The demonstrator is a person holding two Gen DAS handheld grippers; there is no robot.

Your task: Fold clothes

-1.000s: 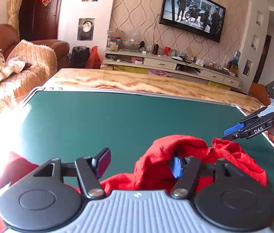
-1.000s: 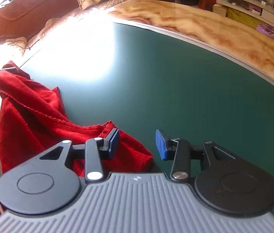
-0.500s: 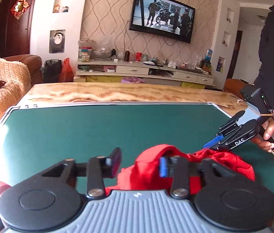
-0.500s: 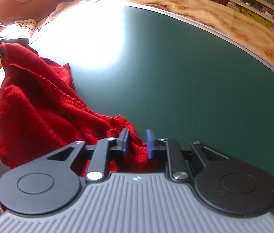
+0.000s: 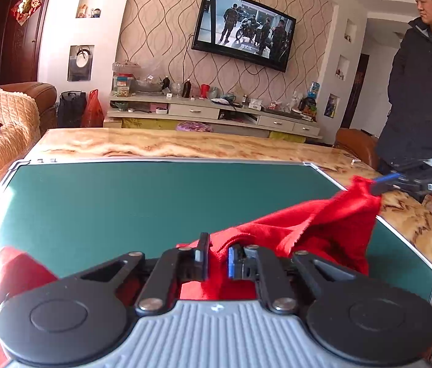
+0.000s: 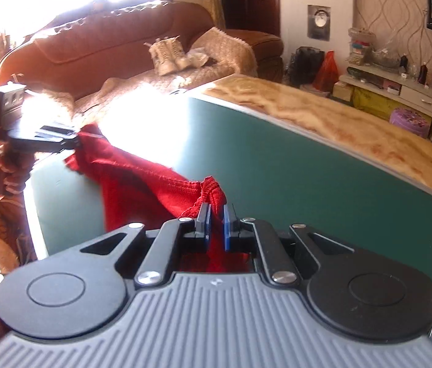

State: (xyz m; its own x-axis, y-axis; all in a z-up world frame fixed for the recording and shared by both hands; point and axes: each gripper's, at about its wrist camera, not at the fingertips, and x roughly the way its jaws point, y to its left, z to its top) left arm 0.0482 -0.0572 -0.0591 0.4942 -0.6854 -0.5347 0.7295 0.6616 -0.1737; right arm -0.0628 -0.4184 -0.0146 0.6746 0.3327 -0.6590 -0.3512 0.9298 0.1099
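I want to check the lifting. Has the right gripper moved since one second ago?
Yes. In the left wrist view, the right gripper went up and toward the marble table edge, off the green mat, pulling the red cloth along.

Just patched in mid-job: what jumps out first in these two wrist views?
The red garment dominates: it hangs stretched above the green mat, one end pinched in the left gripper, the other in the right gripper, both jaws closing on cloth. Next comes the sun glare washing out the mat's sofa-side corner. A person in a dark jacket stands at the table's right end, below the wall TV.
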